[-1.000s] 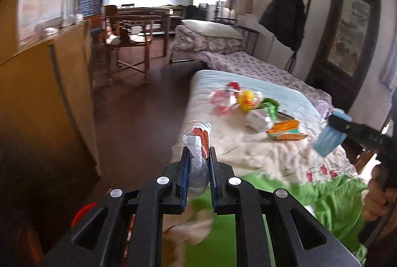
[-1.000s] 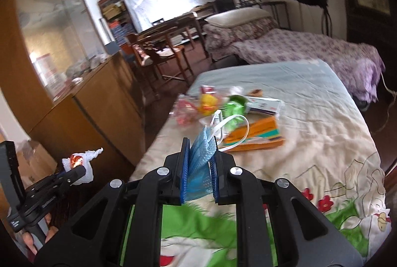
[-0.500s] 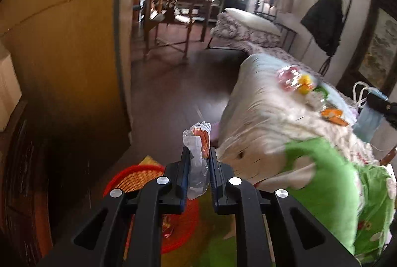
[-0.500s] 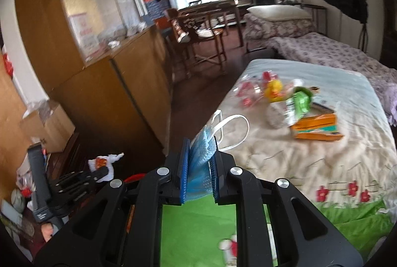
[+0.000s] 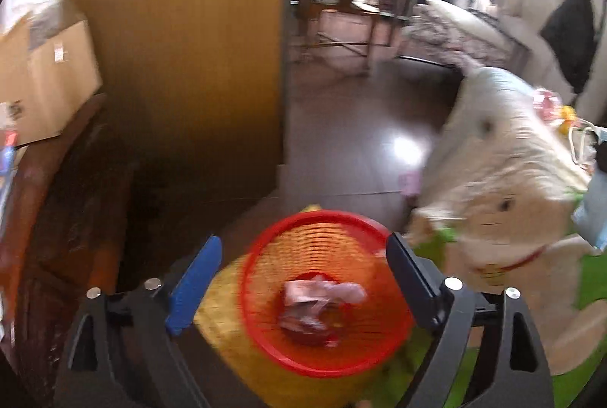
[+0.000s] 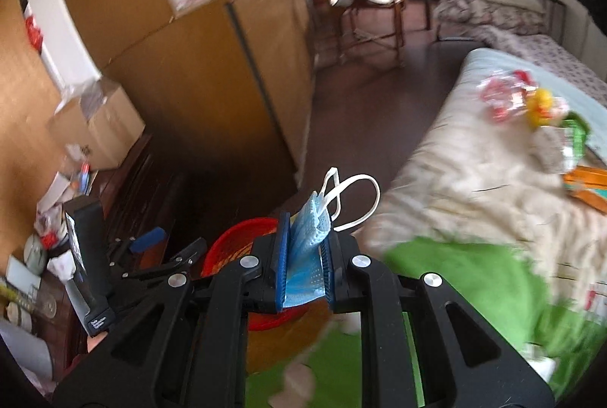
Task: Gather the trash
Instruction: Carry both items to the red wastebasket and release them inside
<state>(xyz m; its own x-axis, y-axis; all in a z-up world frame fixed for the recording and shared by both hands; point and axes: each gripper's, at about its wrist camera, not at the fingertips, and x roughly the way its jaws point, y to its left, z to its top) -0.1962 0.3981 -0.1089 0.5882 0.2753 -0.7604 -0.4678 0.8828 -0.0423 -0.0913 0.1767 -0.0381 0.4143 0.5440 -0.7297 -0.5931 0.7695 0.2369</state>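
A red mesh basket (image 5: 326, 245) stands on the floor beside the bed. My left gripper (image 5: 303, 244) hangs over it, its jaws opening wide with nothing between the pads. A crumpled clear wrapper (image 5: 322, 294) lies at the basket's bottom. My right gripper (image 6: 306, 224) is shut on a blue face mask (image 6: 303, 267), whose white ear loops stick up past the fingertips. In the right wrist view the basket (image 6: 235, 237) shows just behind that gripper, and the left gripper (image 6: 170, 245) stands to its left.
More trash (image 6: 531, 104) and an orange packet (image 6: 584, 184) lie on the bed (image 6: 474, 180) at right. A tall wooden cabinet (image 5: 189, 66) and a cardboard box (image 5: 45, 78) stand at left. A low dark stand holds clutter (image 6: 45, 237). Dark floor runs between cabinet and bed.
Both grippers swung left, away from the bed and down toward the red basket. The left jaws opened and the clear wrapper now lies in the basket. The right keeps the mask.
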